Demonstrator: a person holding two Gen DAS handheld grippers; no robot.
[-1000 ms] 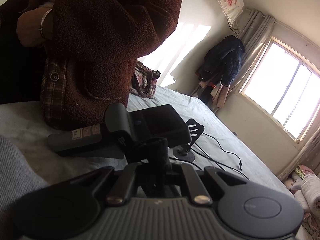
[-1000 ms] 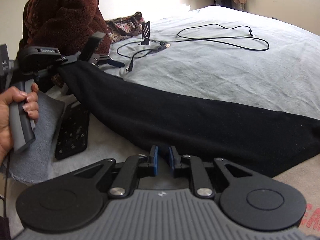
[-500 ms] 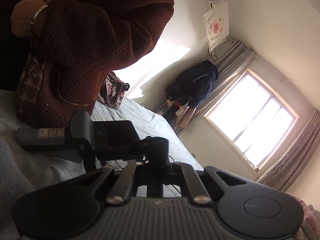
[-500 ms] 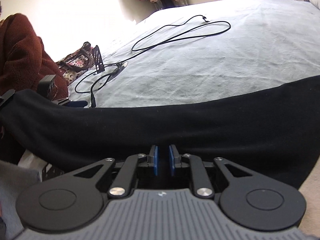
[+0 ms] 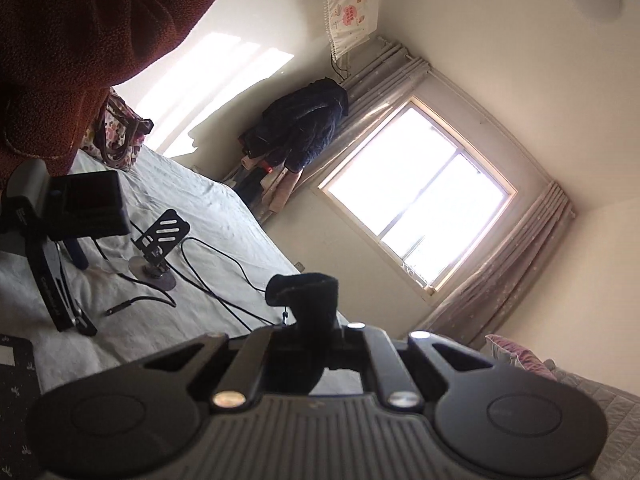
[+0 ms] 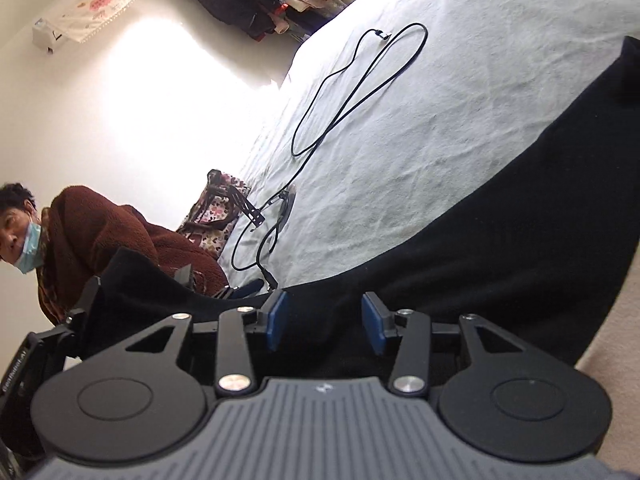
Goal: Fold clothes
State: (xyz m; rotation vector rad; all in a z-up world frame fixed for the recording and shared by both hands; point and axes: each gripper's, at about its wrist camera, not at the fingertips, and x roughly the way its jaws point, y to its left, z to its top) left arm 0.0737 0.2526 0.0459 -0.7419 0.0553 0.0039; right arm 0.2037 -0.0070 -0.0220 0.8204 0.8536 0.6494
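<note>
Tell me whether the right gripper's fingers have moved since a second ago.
Yes. The right gripper has opened: its blue pads, earlier nearly touching, now stand wide apart over the black garment on the bed.

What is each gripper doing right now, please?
Left gripper: shut on a bunched edge of the black garment.
Right gripper: open, holding nothing, with the black garment just beyond its fingertips.

Black garment (image 6: 480, 264), pale grey bedsheet (image 6: 440, 100), blue claw pads (image 6: 277, 320)

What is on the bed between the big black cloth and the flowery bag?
In the right wrist view, bare pale sheet with a looping black cable and a small black stand lies between the black cloth and the flowery bag.
</note>
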